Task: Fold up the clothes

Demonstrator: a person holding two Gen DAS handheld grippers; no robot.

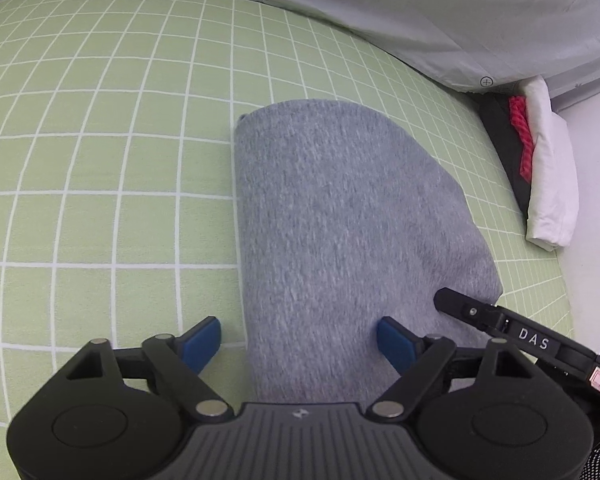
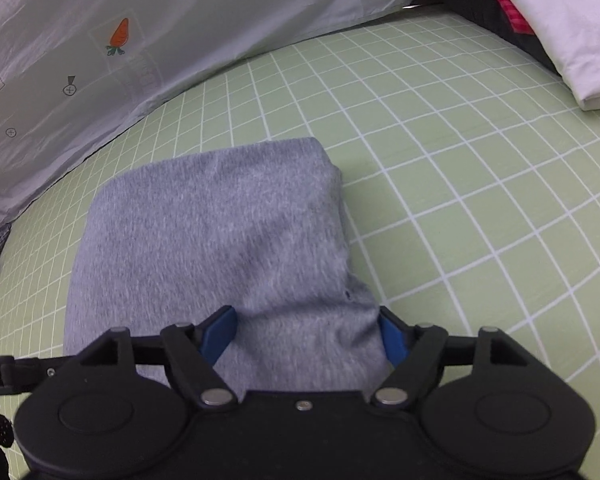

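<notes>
fingers of the left gripper (image 1: 300, 344) stand released, straddling the near left edge of the folded grey garment (image 1: 340, 216), whose long axis runs toward 12 o'clock on the green checked sheet (image 1: 100, 160). right gripper (image 2: 306, 334) is spread too, cloth between its pads at the near right corner, not visibly pinched.

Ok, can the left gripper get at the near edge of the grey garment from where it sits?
Probably yes. The left gripper stands open astride the grey garment, blue pads apart, nothing between. The right gripper sits close beside it, also open.
</notes>
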